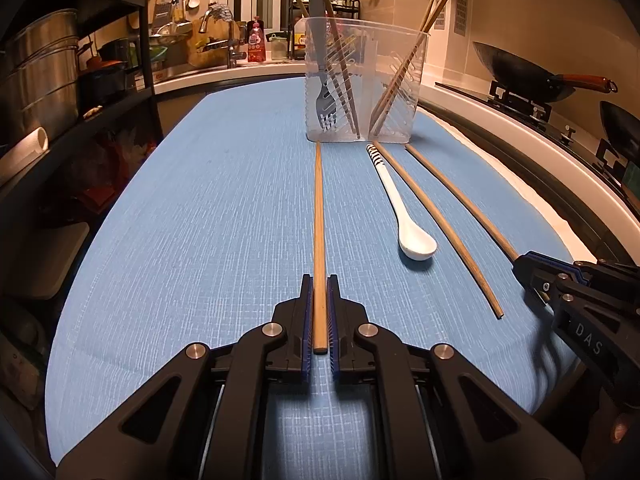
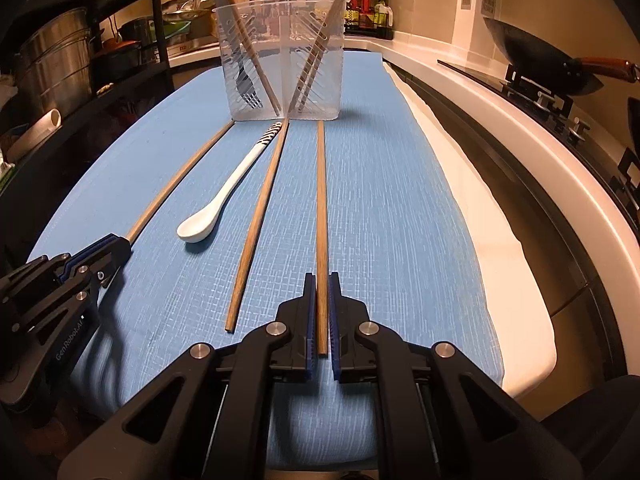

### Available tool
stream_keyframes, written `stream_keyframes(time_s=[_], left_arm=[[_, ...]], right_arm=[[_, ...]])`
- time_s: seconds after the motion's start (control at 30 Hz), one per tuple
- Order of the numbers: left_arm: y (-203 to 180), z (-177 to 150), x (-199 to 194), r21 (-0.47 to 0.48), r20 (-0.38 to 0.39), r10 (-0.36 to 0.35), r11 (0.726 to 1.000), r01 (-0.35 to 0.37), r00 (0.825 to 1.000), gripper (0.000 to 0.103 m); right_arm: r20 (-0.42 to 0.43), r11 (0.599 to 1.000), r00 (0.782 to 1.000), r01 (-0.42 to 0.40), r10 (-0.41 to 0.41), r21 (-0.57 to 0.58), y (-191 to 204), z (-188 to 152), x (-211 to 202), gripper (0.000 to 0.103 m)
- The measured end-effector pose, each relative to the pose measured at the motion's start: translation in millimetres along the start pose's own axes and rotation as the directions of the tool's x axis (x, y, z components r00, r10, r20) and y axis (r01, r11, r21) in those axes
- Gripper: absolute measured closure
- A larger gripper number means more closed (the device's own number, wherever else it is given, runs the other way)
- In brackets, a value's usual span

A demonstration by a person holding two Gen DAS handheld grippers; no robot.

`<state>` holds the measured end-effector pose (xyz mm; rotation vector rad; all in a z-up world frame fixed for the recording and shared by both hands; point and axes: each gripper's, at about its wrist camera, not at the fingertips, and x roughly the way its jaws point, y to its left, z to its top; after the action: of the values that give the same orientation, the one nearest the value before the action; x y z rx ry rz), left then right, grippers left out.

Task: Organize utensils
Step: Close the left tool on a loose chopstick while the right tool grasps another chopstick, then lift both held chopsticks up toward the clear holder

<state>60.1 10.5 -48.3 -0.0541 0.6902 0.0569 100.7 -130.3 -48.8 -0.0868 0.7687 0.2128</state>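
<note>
Chopsticks lie in a row on the blue mat (image 1: 200,220), and each gripper has one. The left gripper (image 1: 320,312) is squeezed tight on the near end of the left chopstick (image 1: 319,220), which runs straight ahead from its fingers. The right gripper (image 2: 322,312) is squeezed tight on the right chopstick (image 2: 321,200) in the same way. Between the two held sticks lie a loose chopstick (image 2: 260,220) and a white spoon (image 2: 216,208) with a striped handle. The spoon's bowl points back toward the grippers, just left of the loose stick.

Far ahead of both sets of fingers stands the clear plastic holder (image 1: 362,80), with a grey fork (image 1: 326,104) and more chopsticks leaning inside. The far tips of the sticks on the mat come close to its base.

Both grippers point forward and tilt down toward the mat, side by side.

Right of the right fingers the mat ends at a white counter edge (image 2: 520,220), with a wok (image 2: 540,56) on the stove past it. Left of the left fingers the mat is bare, then comes a dark shelf (image 1: 80,80) with big metal pots
</note>
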Motion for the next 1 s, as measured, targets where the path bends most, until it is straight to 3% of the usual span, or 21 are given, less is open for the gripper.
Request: stream_keyframes(time_s=[1.0], left_arm=[[1.7,0.8,0.1,0.003,0.002,-0.006,1.000,0.006,1.000,0.096]], right_arm=[[0.026,1.000,1.000,-0.012,0.012,-0.011,4.3,-0.2,2.7,0.096]])
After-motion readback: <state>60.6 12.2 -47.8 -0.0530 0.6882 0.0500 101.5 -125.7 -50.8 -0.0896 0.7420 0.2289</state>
